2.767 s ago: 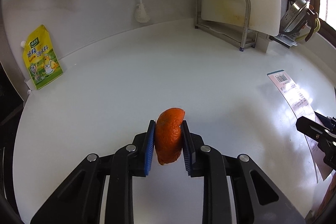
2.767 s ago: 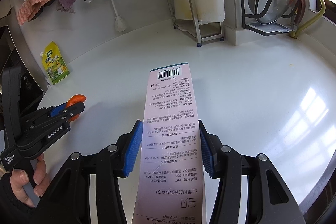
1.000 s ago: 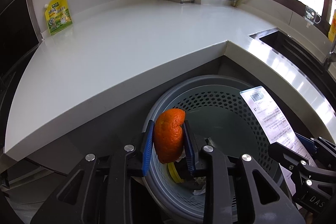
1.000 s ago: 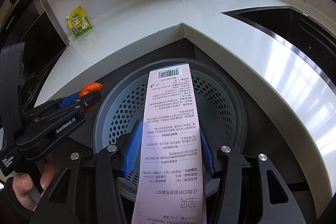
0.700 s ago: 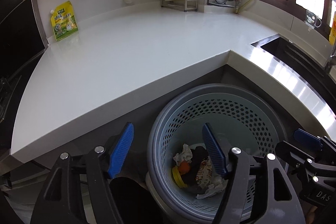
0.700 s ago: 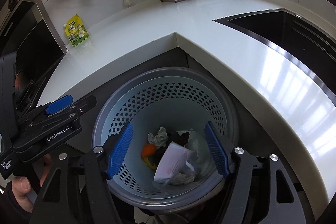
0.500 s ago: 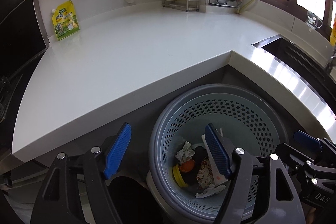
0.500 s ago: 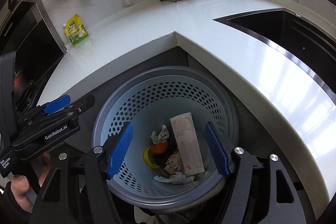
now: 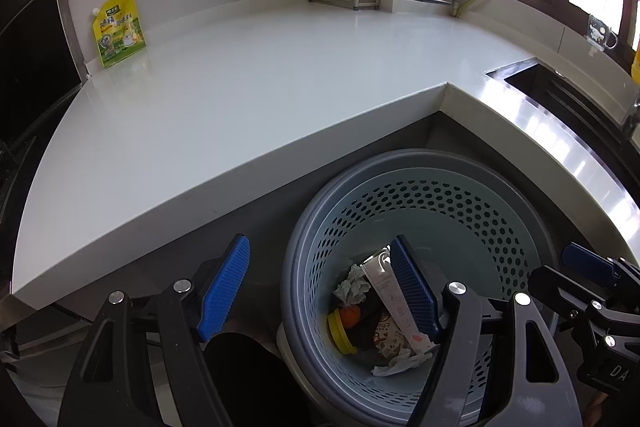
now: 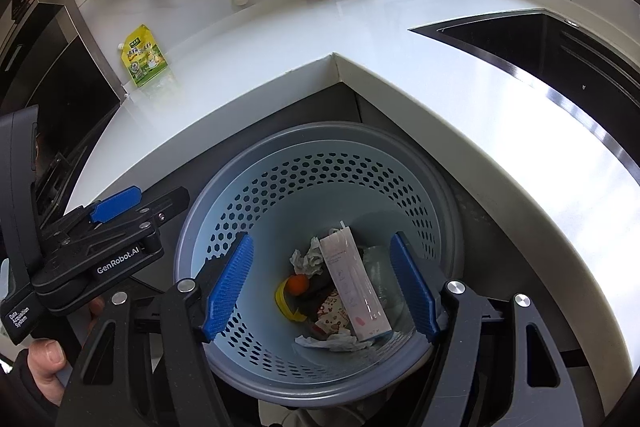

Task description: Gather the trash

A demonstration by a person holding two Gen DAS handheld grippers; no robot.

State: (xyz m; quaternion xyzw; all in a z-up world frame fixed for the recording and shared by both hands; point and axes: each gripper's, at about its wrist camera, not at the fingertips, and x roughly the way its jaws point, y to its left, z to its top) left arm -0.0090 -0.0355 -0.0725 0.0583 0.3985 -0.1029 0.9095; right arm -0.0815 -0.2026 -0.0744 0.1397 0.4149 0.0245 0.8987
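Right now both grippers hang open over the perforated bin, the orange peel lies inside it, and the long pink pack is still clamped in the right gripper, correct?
Not quite. The long pink pack lies in the perforated bin beside the orange peel; the right wrist view shows the right gripper open and empty. The left gripper is open too.
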